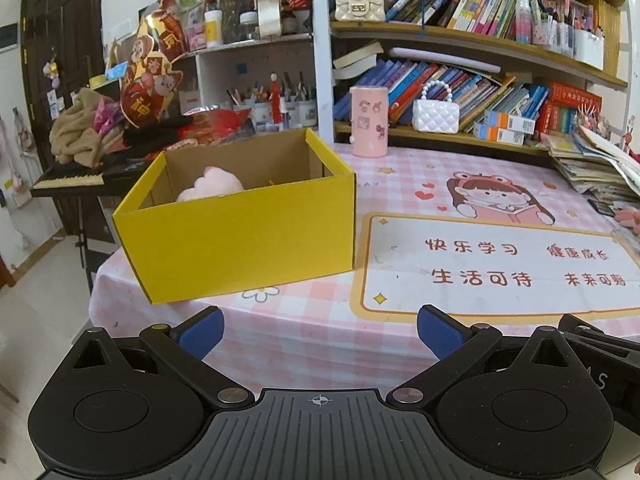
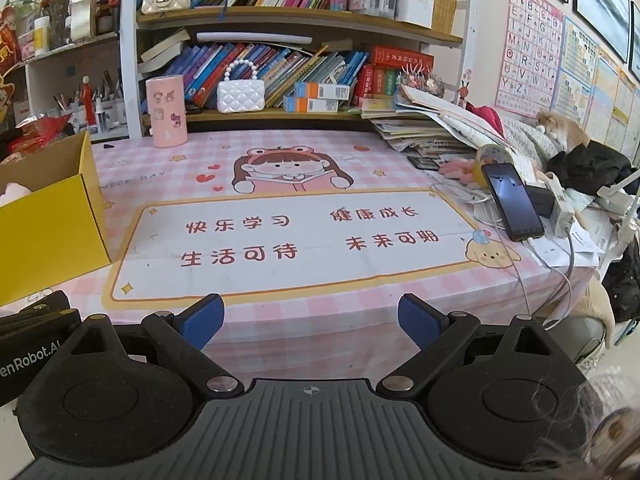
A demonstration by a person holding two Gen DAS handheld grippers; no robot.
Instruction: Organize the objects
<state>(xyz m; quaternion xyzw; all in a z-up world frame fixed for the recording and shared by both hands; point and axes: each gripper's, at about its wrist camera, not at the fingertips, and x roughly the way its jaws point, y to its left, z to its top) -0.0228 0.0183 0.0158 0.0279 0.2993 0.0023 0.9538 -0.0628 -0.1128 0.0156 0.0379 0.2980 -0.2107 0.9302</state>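
1 pink plush toy [image 1: 210, 184], possibly more, is already sitting in the yellow box [image 1: 240, 240] while we are holding both the left gripper [image 1: 320, 330] and right gripper [image 2: 311, 318] spread wide and empty above the tablecloth [image 2: 280, 312], suggesting little remaining.

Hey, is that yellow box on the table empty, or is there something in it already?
Not empty. The yellow box stands open-topped, and a pink plush thing shows above its front wall. What else lies deeper inside cannot be told.

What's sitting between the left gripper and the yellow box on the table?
Nothing visible. The left gripper is open, and only bare pink checked tablecloth lies between it and the yellow box, which already holds a pink plush.
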